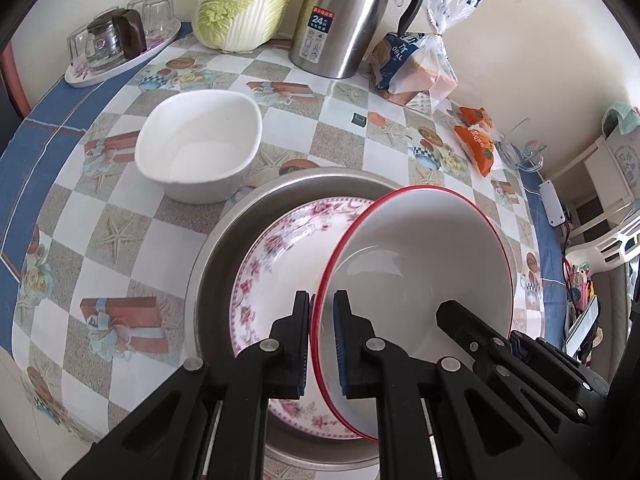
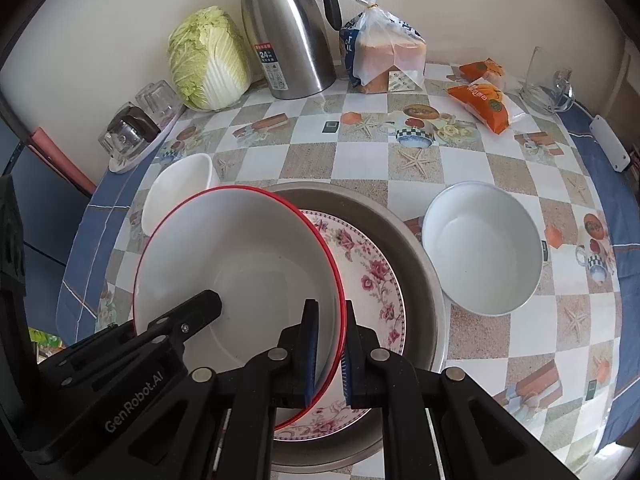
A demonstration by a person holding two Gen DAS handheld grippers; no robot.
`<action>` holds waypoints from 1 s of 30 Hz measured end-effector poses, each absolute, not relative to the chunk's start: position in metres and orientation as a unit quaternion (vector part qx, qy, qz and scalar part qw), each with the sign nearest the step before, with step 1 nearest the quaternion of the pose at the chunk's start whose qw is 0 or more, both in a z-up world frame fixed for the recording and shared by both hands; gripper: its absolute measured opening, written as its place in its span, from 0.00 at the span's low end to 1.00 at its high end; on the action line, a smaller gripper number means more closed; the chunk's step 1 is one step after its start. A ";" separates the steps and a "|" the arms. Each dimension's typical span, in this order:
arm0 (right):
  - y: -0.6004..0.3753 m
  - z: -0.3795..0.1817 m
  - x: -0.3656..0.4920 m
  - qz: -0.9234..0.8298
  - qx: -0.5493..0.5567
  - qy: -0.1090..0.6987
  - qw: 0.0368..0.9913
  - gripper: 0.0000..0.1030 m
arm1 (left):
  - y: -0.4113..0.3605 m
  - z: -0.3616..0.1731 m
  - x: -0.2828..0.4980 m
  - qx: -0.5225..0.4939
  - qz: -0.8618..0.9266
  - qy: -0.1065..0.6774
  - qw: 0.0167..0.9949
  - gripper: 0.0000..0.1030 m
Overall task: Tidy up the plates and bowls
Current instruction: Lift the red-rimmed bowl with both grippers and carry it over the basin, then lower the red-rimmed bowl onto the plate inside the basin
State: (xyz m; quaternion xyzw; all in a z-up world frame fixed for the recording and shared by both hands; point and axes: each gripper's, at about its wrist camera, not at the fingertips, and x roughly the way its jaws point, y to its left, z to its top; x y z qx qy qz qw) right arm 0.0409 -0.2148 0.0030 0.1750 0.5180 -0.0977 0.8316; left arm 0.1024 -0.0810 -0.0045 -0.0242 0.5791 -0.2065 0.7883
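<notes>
A red-rimmed white bowl (image 1: 424, 264) is held tilted above a pink floral plate (image 1: 280, 248) that lies in a wide steel dish (image 1: 224, 248). My left gripper (image 1: 322, 312) is shut on the bowl's left rim. My right gripper (image 2: 332, 320) is shut on its right rim; the bowl (image 2: 240, 264), floral plate (image 2: 372, 272) and steel dish (image 2: 420, 256) show there too. A squarish white bowl (image 1: 200, 144) sits on the table behind left. A round white bowl (image 2: 484, 248) sits to the right of the steel dish.
Along the wall stand a napa cabbage (image 1: 244, 4), a steel kettle (image 1: 344, 20), a bagged bread loaf (image 1: 416, 68), orange snack packets (image 1: 480, 140) and a tray of glasses (image 1: 120, 40). A glass jug (image 2: 548, 84) stands far right. The table's blue border (image 2: 600, 184) marks its edge.
</notes>
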 end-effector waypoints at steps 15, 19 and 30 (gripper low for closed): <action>-0.207 -0.017 0.037 -0.081 0.201 0.520 0.826 0.11 | -0.071 -0.017 0.102 -0.025 -0.195 0.586 0.786 0.11; -0.210 -0.015 0.036 -0.084 0.202 0.517 0.828 0.11 | -0.077 -0.016 0.100 -0.018 -0.198 0.584 0.787 0.11; -0.221 -0.019 0.031 -0.093 0.216 0.518 0.822 0.11 | -0.089 -0.019 0.100 -0.005 -0.205 0.586 0.784 0.11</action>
